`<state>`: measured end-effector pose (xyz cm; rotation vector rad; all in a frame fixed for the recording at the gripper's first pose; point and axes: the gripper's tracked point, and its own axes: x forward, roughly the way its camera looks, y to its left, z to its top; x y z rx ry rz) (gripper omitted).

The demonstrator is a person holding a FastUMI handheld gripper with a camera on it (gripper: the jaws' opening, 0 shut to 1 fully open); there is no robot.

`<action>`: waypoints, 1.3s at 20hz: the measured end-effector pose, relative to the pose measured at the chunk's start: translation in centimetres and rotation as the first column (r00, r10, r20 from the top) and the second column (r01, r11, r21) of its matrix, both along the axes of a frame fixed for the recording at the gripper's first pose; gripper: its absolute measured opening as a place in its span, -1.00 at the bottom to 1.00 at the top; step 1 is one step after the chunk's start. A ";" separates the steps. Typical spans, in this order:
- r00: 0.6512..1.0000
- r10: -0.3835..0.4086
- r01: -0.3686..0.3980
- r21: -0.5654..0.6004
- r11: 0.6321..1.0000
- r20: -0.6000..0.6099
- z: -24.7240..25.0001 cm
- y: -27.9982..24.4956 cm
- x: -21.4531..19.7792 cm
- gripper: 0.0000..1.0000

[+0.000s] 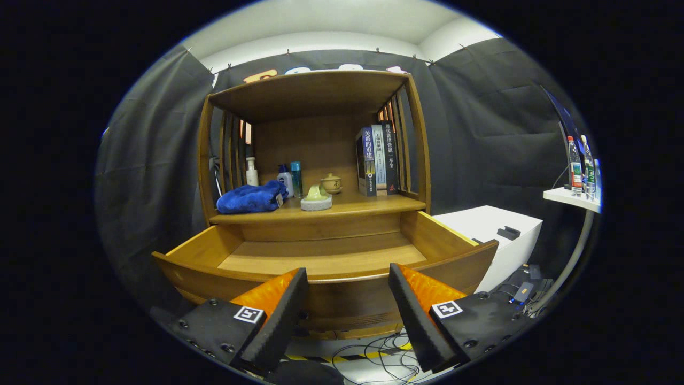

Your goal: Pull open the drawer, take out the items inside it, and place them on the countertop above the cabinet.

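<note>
Just beyond the wide-spread, empty claw [347, 278] stands the pulled-open drawer [320, 259].

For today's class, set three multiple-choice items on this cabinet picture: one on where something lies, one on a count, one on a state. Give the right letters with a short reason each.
1. Where does the blue towel lie?
A. inside the drawer
B. on the countertop, beside the bottles
C. on the white box

2. How many books stand at the countertop's far end from the towel?
A. one
B. three
C. six

3. What state is the drawer in?
A. pulled open, its visible floor bare
B. shut
C. open and packed with items

Key
1. B: the towel rests on the countertop next to the bottles.
2. B: three spines stand side by side.
3. A: the drawer juts out toward the tongs, which are open and hold nothing, and only bare wood shows inside.
</note>
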<state>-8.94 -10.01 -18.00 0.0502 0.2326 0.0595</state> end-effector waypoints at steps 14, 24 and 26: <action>0.999 0.023 -0.022 0.037 0.999 -0.025 -1.4 0.1 2.5 0.96; 0.999 0.022 -0.020 0.049 0.999 -0.031 -0.9 1.1 8.0 0.96; 0.999 0.028 -0.026 0.041 0.999 -0.043 -1.0 1.3 9.3 0.96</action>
